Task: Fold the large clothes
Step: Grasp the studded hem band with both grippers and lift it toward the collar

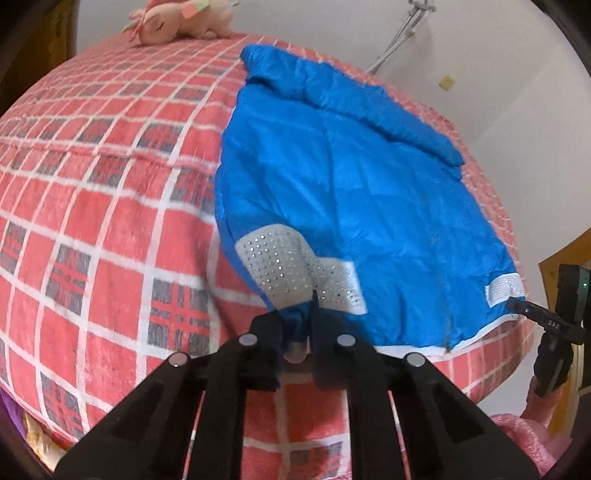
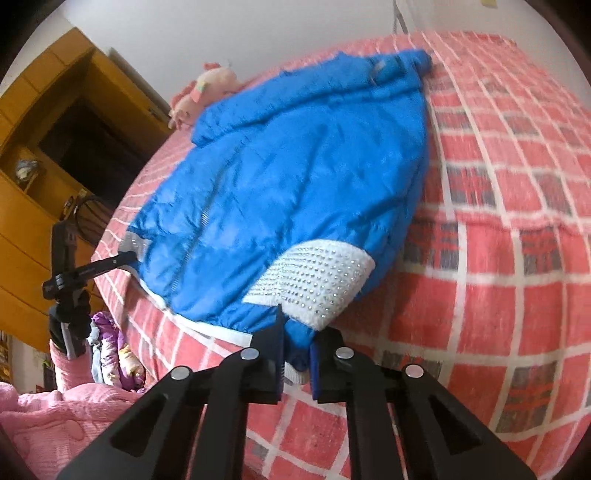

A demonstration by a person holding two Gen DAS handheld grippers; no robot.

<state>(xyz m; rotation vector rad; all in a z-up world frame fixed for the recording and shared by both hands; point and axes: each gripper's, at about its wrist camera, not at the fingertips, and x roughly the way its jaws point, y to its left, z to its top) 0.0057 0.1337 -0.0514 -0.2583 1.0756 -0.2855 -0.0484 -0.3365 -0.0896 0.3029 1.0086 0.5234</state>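
Bed (image 1: 92, 221), red-and-white checked cover: blue jacket (image 1: 351, 184) spread flat, centre-right of frame; pink plush toy (image 1: 177, 22) at top left edge.

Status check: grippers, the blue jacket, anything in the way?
Left gripper shut on the jacket hem, right gripper shut on the other corner. Jacket spread on the checked blanket. Plush toy at far edge, clear.

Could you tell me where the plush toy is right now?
The plush toy lies at the bed's far edge by the wall, beyond the blue jacket, top left in the left wrist view.
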